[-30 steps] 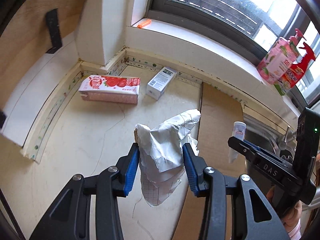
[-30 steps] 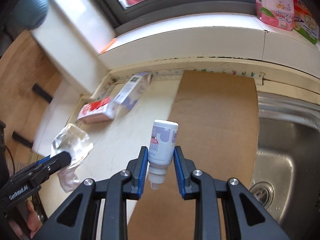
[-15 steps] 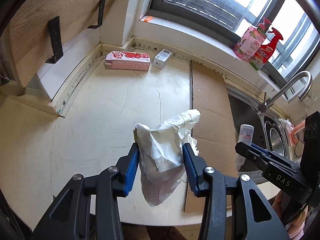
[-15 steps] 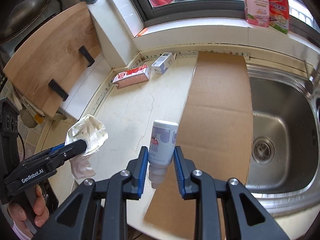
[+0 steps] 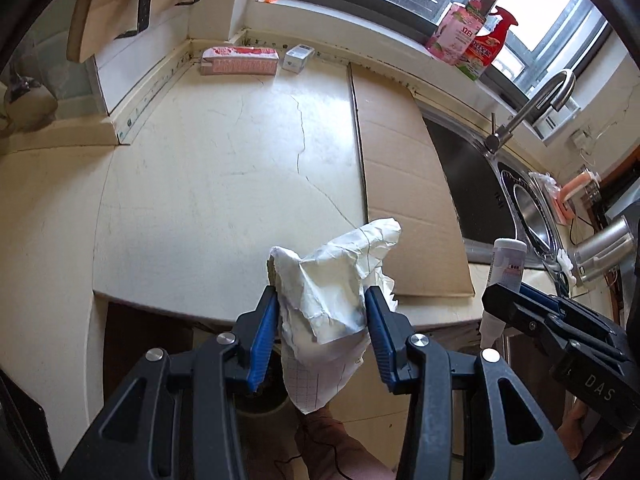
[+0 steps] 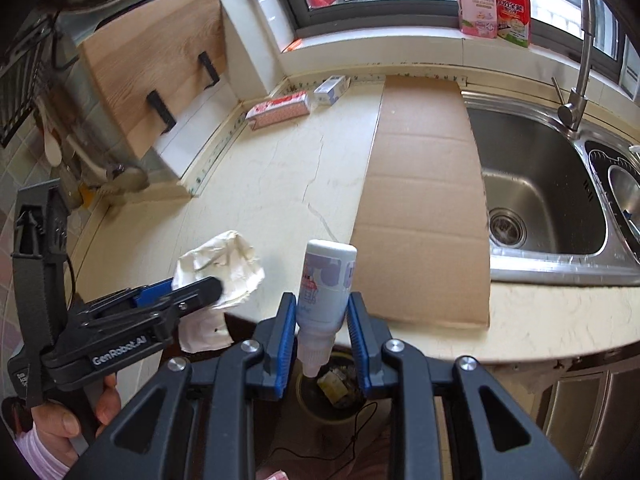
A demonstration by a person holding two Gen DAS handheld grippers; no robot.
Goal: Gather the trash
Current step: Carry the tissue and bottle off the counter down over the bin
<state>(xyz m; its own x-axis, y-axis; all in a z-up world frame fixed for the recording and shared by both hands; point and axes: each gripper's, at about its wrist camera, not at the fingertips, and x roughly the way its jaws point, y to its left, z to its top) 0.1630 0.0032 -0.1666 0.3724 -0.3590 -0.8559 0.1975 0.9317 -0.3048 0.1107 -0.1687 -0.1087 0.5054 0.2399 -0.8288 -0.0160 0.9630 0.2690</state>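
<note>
My left gripper (image 5: 321, 322) is shut on a crumpled white paper wad (image 5: 332, 280), held past the counter's front edge. In the right wrist view the same wad (image 6: 218, 268) shows at the left. My right gripper (image 6: 322, 330) is shut on a small white bottle (image 6: 326, 280), held upside down with its nozzle pointing down. Below it on the floor stands a round bin (image 6: 332, 390) with scraps inside. A pink carton (image 5: 240, 61) and a small white box (image 5: 298, 57) lie at the back of the counter.
A flat cardboard sheet (image 6: 424, 200) covers the counter beside the steel sink (image 6: 536, 196) and its tap (image 6: 580, 60). Two spray bottles (image 6: 496, 0) stand on the window sill. A wooden board (image 6: 156, 56) leans at the left. A person's hand (image 6: 64, 420) holds the left gripper.
Both grippers have pulled back from the rear of the counter to beyond its front edge, each keeping its load. The floor bin has come into view under the right gripper.
</note>
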